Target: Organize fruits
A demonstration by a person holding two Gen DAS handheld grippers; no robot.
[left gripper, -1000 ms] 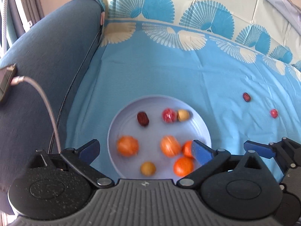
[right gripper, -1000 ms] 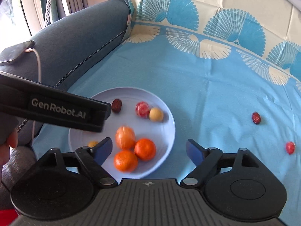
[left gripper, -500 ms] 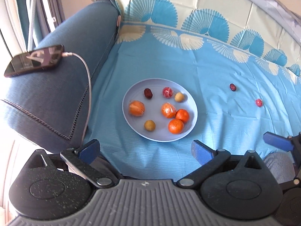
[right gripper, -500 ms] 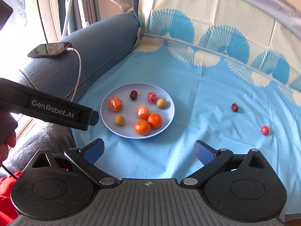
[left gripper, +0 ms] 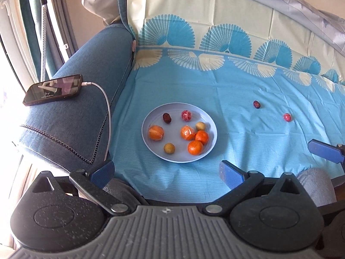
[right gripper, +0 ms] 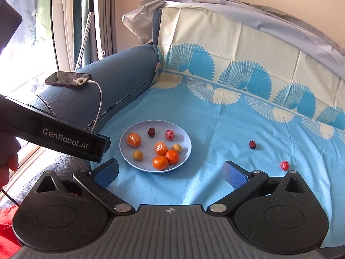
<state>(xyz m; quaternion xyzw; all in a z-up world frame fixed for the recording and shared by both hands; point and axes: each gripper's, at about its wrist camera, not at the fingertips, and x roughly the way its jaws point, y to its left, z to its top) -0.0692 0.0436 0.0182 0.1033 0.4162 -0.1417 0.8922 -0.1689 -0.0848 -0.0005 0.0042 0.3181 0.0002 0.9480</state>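
A pale blue plate (left gripper: 151,120) (right gripper: 125,144) sits on the blue cloth and holds several fruits: oranges (left gripper: 195,147) (right gripper: 160,162), small yellow fruits, a dark date (left gripper: 166,117) and a red wrapped fruit (left gripper: 186,115). A second dark date (left gripper: 256,104) (right gripper: 252,144) and a red fruit (left gripper: 287,117) (right gripper: 284,165) lie loose on the cloth to the right. My left gripper (left gripper: 167,171) is open and empty, well short of the plate. My right gripper (right gripper: 170,171) is open and empty, also near the cloth's front edge.
A blue sofa arm (left gripper: 71,112) on the left carries a phone (left gripper: 52,89) with a white charging cable (left gripper: 106,112). The left gripper's body (right gripper: 64,138) crosses the right wrist view at left. The cloth (left gripper: 194,84) runs up the sofa back.
Both grippers have pulled back and up from the plate, so the plate and loose fruits look smaller and farther. The fruits have stopped rolling on the plate.
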